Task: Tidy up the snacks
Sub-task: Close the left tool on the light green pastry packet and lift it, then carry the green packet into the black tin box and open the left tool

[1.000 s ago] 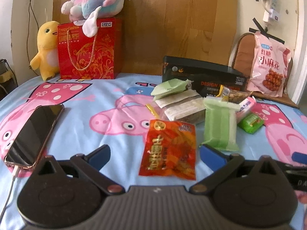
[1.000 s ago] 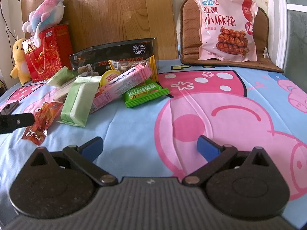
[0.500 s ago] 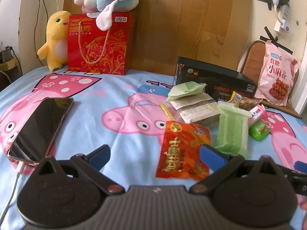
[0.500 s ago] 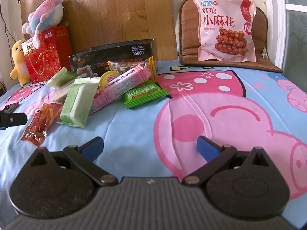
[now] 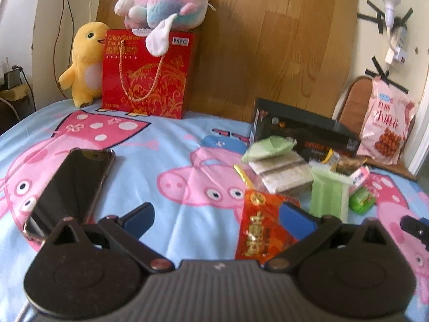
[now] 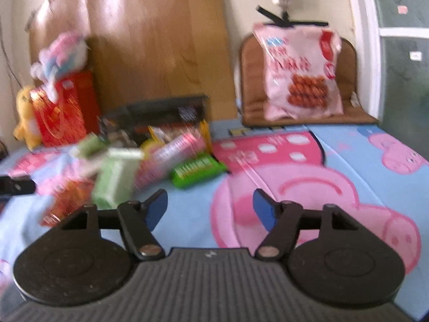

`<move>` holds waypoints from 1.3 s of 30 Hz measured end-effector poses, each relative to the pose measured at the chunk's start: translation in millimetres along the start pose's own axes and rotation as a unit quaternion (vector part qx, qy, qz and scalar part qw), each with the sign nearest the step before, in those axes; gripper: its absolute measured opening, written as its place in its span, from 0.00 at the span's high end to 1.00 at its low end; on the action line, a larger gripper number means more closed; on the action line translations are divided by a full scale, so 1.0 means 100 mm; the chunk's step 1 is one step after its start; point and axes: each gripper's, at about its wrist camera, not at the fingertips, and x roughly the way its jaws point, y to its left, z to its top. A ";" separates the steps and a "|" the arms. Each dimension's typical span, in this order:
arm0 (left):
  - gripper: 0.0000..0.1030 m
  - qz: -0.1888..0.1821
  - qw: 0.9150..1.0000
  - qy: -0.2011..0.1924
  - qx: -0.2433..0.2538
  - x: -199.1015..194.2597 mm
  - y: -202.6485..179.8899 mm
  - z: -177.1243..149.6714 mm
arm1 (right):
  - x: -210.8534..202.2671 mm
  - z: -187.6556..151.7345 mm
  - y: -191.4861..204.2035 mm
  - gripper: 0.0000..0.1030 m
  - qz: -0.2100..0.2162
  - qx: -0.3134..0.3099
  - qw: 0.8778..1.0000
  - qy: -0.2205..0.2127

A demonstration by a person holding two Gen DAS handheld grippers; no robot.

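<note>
Overhead nothing shows; both views look low across a bed spread with a light-blue sheet printed with pink cartoon pigs (image 5: 171, 145), a wooden plank headboard (image 5: 268, 53) against the cream wall behind it; at the headboard stand a red gift bag with gold scrollwork (image 5: 146, 75), a yellow plush duck (image 5: 83, 64) beside it and a pastel plush toy (image 5: 163, 2) on top; a dark smartphone (image 5: 69, 187) lies flat on the sheet to the left. The snacks sit in a loose heap in front of a long black box (image 5: 303, 131): pale green wrapped packets (image 5: 328, 196), clear-wrapped pale bars (image 5: 281, 174), a red foil sachet with gold print (image 5: 262, 228) and a small bright-green packet (image 5: 362, 201); a large pink bag of fried twists (image 5: 386, 131) leans on a brown cushioned chair back (image 6: 252, 80). The left gripper (image 5: 217, 214) hangs with fingers spread, grasping nothing, the red sachet just by its right finger; the right gripper (image 6: 210, 206), blurred, is closing over bare sheet with nothing between its fingers.
</note>
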 end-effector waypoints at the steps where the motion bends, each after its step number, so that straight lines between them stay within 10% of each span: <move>1: 0.00 -0.005 1.000 -0.001 0.000 -0.01 0.02 0.03 | -0.01 0.05 0.04 0.30 0.015 -0.003 1.000 -0.003; 15: 0.21 -0.169 0.983 0.067 0.008 0.38 -0.23 0.36 | 0.58 0.25 0.46 0.33 0.126 -0.047 0.988 0.083; 22: 0.21 -0.184 0.972 0.133 0.063 0.83 -0.74 0.34 | 0.68 0.10 0.51 0.49 0.164 -0.037 0.976 0.137; 25: 0.52 -0.189 0.963 0.170 0.088 0.93 -0.92 0.24 | 0.71 0.08 0.59 0.65 0.177 -0.061 0.972 0.140; 35: 0.50 -0.185 0.976 0.037 0.108 0.49 -1.12 1.00 | 0.40 0.69 0.58 0.67 0.181 -0.075 0.980 0.025; 39: 0.20 -0.145 0.982 0.020 0.118 0.94 -1.24 1.41 | 0.90 1.13 0.58 0.65 0.185 -0.032 0.982 0.024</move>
